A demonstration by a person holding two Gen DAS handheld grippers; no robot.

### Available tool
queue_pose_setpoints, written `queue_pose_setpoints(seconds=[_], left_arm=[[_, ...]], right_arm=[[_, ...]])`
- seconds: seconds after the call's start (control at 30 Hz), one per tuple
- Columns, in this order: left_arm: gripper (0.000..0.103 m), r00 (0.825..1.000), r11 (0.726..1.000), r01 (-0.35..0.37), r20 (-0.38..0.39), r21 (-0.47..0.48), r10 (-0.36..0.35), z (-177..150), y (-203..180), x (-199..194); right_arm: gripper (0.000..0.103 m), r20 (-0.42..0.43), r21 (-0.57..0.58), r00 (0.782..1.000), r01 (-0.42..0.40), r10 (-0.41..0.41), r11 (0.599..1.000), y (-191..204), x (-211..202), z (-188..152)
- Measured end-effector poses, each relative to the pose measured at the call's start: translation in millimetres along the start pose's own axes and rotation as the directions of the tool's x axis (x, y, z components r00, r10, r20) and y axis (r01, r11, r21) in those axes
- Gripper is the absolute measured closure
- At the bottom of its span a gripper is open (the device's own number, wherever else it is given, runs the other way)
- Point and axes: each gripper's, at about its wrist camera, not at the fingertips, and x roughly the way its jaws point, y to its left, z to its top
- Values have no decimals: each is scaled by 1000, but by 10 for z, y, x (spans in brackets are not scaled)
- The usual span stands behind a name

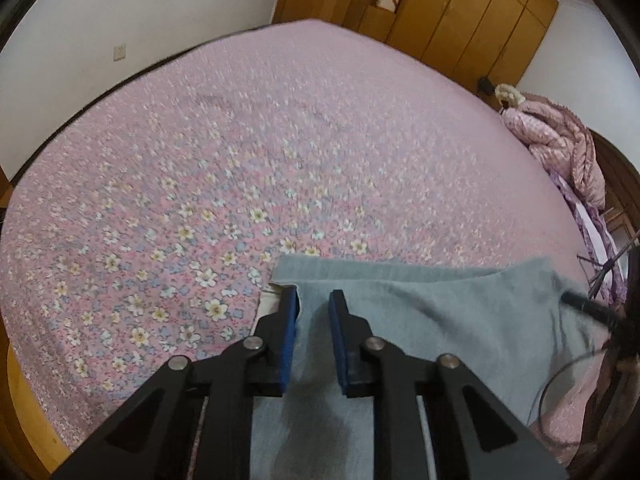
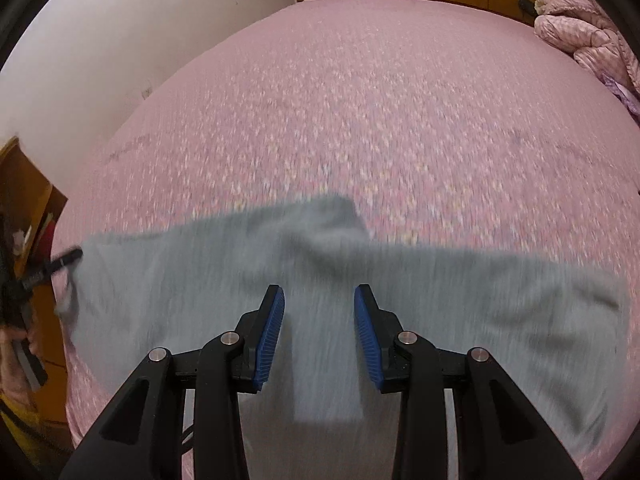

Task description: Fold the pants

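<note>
Grey pants [image 1: 440, 312] lie spread across the near edge of a pink floral bed [image 1: 240, 140]. My left gripper [image 1: 314, 302] stands at their left end with its blue pads a narrow gap apart. The fabric's edge runs between the pads, and I see no pinch. In the right wrist view the pants [image 2: 440, 292] stretch from left to right, blurred, with a raised fold near the middle. My right gripper [image 2: 319, 300] hovers open over their middle, nothing between its pads. A finger [image 2: 66, 259] of the left gripper shows at the pants' left end.
A bunched pink quilt [image 1: 560, 140] lies at the bed's far right corner. A wooden wardrobe [image 1: 460, 12] stands beyond the bed, and a white wall runs along its left side. Wooden furniture [image 2: 24, 184] stands by the bed's near left corner.
</note>
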Motion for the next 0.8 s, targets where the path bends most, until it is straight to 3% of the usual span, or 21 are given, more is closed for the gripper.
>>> queue_pose_setpoints(seconds=[0.17,0.43,0.5,0.57,0.73,0.8], left_arm=[[86,1000,999,14,6,-45,-14,9,20,48],[86,1000,997,23,21,-75,-21,26,57,51],[91,1000,997,14,27,-74,-12,22,56,38],[102,999,998,7,41,-68,-4,17,61,-6],[102,986,1000,-4,169,-24,8,74,-30,-342],[102,980,1000,-20,196,-16,23,164,-23,-376]], right_arm=[[65,-22,16,998,-53,53,998,-17,164,243],[65,-92,3,995,-44,44,999,-59,432,370],[65,-74,-13,996,-57,55,998,-49,390,343],[94,-50,-40,997,-62,60,997,-49,326,283],[95,101,-97,994,-30,39,995,-23,-63,241],[95,120,-91,993,5,6,996,-72,-50,289]])
